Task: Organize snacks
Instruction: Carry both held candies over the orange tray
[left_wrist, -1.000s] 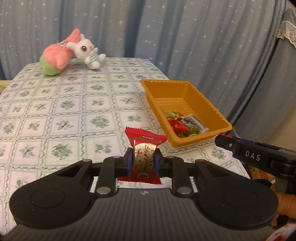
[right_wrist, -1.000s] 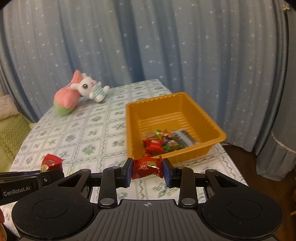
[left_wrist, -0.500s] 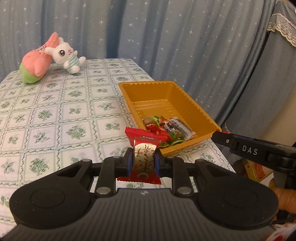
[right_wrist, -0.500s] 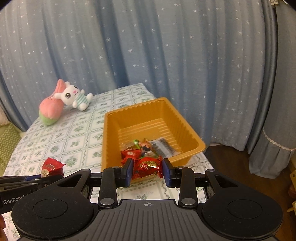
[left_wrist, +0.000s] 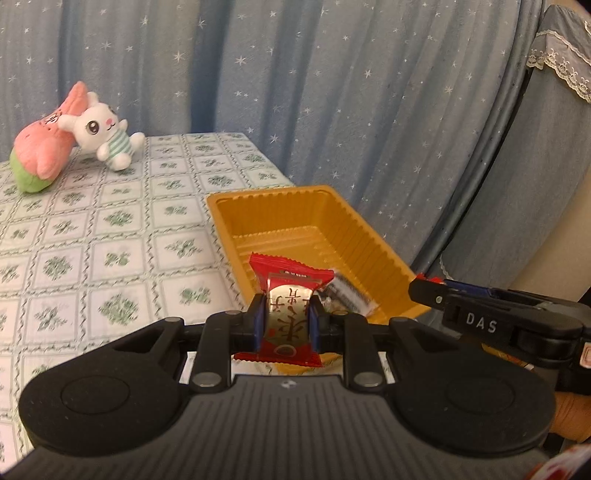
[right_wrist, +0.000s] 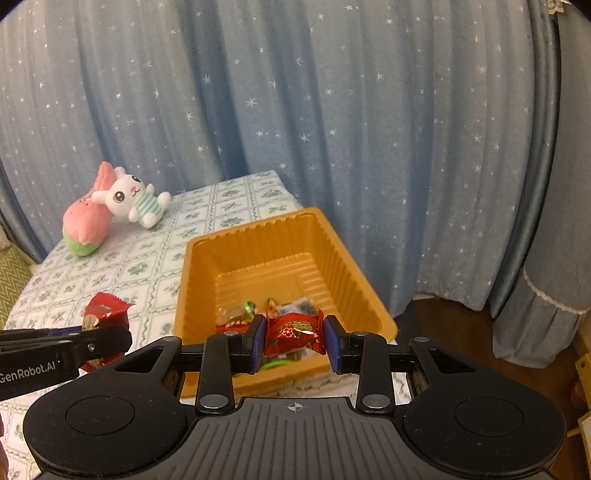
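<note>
1. Your work surface is a table (right_wrist: 236, 195) under a white cloth printed with green floral squares; its far end meets the blue starred curtain.
2. At the far left of the table you have a pink-and-green plush (left_wrist: 40, 147) lying on its side.
3. A white bunny plush (left_wrist: 107, 136) in a striped shirt leans against it, touching.
4. Near the right edge sits an orange tray (right_wrist: 195, 280) with ribbed walls, resting flat on the cloth, well apart from the plush toys.
</note>
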